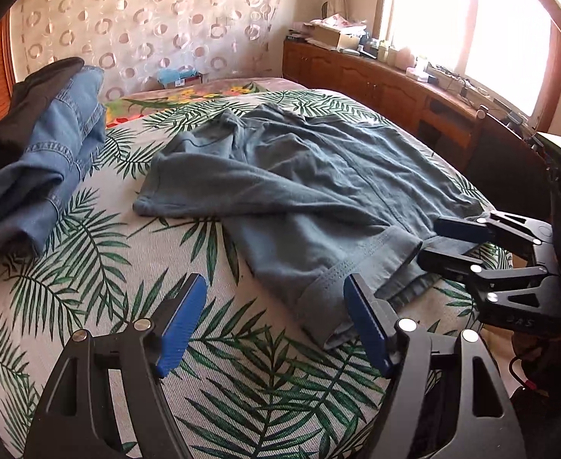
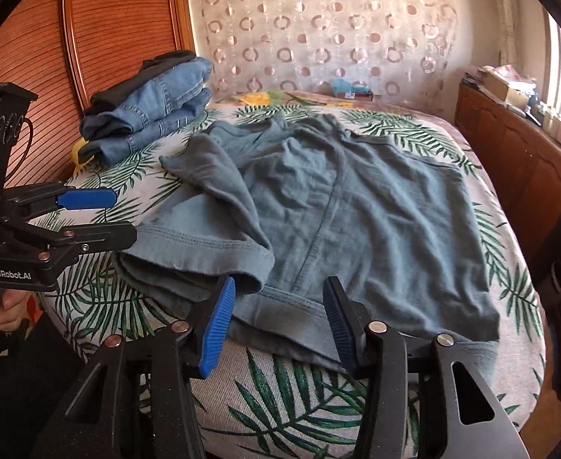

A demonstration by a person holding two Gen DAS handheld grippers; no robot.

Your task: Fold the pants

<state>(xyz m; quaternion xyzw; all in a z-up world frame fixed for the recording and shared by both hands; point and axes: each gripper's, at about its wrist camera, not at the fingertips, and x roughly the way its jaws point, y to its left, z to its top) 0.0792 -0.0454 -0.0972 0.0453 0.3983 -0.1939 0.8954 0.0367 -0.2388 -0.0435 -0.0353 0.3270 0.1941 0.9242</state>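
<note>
I see the bed point(image 2: 517, 287) first, its cover printed with green palm leaves, a wooden headboard point(image 2: 100, 23) to one side and a patterned curtain point(image 2: 318, 30) behind. A wooden cabinet point(image 2: 517, 160) runs along the window side, cluttered on top.

The grey-blue pants point(image 2: 376, 210) lie spread across the middle of the bed, the waistband at the near edge and one leg folded back over the rest so that its hem point(image 2: 219, 252) lies near the waistband. Beyond them, near the headboard, sits a stack of folded jeans point(image 2: 154, 114) with a dark garment point(image 2: 127, 84) on top.

My left gripper point(image 1: 276, 325) hangs over the bedcover just beside the pants; its fingers point(image 1: 181, 325) stand wide with only the cover between them, and the right-hand finger sits at the cloth's edge. My right gripper point(image 2: 276, 325) is at the waistband; its fingers point(image 2: 219, 325) stand about half open with the cloth between them, and I cannot tell whether they press on it. A hand point(image 2: 7, 306) holds the left gripper's handle.
</note>
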